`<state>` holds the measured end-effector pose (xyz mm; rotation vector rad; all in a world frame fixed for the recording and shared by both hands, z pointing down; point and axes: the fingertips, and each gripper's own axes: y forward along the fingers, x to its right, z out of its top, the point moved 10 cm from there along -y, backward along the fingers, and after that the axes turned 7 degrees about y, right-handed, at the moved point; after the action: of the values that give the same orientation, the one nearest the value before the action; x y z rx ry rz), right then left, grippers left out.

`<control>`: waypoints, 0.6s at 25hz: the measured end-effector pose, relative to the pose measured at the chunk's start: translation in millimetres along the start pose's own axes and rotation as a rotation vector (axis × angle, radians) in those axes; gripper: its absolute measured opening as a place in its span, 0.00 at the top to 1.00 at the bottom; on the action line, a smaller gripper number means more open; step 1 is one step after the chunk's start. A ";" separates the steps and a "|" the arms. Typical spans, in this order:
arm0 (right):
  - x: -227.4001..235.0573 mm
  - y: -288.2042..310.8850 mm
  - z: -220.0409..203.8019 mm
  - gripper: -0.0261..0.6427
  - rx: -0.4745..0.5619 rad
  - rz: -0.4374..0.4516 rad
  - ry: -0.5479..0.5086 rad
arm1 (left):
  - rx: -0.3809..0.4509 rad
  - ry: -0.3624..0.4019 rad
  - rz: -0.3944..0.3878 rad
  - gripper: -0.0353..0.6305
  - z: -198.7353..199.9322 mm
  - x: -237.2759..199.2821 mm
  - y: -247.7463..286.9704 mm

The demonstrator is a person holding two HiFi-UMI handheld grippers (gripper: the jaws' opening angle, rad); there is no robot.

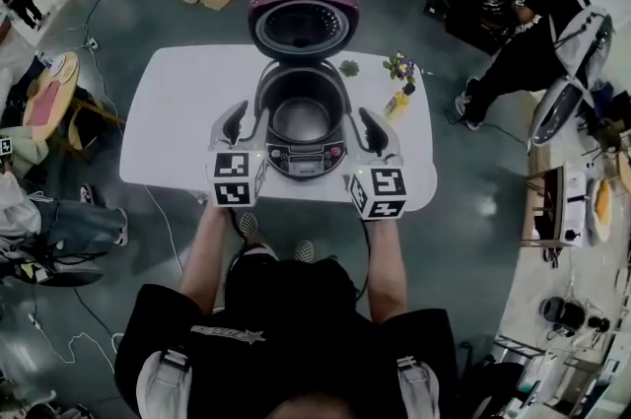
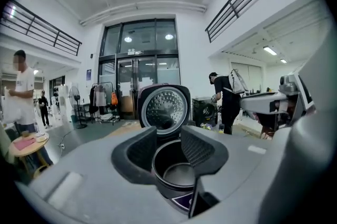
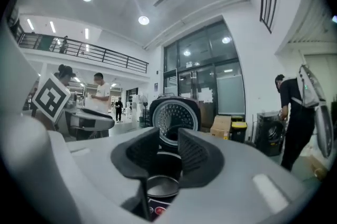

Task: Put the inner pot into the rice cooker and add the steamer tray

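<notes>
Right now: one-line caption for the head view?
Person holds left gripper and right gripper, both open and empty, beside an open rice cooker, pot inside, on a white table.

No legible text or numbers, only a blurred logo (image 1: 229,335) on the shirt (image 1: 296,304)

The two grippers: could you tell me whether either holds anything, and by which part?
Nothing is held: left gripper and right gripper are both open and empty.
</notes>
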<state>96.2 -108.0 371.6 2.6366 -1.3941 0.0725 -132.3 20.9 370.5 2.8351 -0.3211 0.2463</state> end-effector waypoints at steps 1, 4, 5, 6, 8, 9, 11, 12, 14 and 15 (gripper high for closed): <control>-4.6 -7.1 1.0 0.80 0.017 -0.006 -0.027 | 0.015 0.011 0.001 0.72 0.1 2.7 -7.0; -14.5 -26.8 -0.1 0.83 0.057 -0.031 -0.077 | 0.051 0.031 -0.002 0.77 -1.7 12.4 -25.1; -16.8 -32.7 -2.0 0.84 0.068 -0.037 -0.084 | 0.063 0.030 -0.004 0.79 -2.7 15.7 -30.2; -19.0 -38.1 -4.3 0.86 0.078 -0.041 -0.085 | 0.073 0.029 -0.006 0.80 -3.7 18.7 -35.1; -22.7 -48.3 -10.5 0.88 0.090 -0.047 -0.072 | 0.081 0.030 -0.005 0.84 -9.0 23.4 -44.2; -24.3 -52.7 -14.6 0.89 0.092 -0.051 -0.062 | 0.076 0.029 -0.004 0.86 -13.8 25.5 -48.5; -27.4 -59.4 -24.4 0.92 0.085 -0.052 -0.045 | 0.064 0.025 -0.001 0.90 -23.7 28.8 -56.0; -28.7 -61.6 -29.1 0.93 0.077 -0.050 -0.037 | 0.058 0.022 0.000 0.91 -27.6 30.0 -58.8; -29.8 -64.3 -36.1 0.95 0.057 -0.044 -0.022 | 0.044 0.019 -0.001 0.92 -33.0 31.3 -62.5; -30.1 -65.1 -38.3 0.95 0.050 -0.043 -0.016 | 0.038 0.018 -0.002 0.93 -34.1 31.4 -63.6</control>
<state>134.0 -41.2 398.2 2.7118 -1.3573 0.0823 -91.4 84.4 393.0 2.8692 -0.3134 0.2797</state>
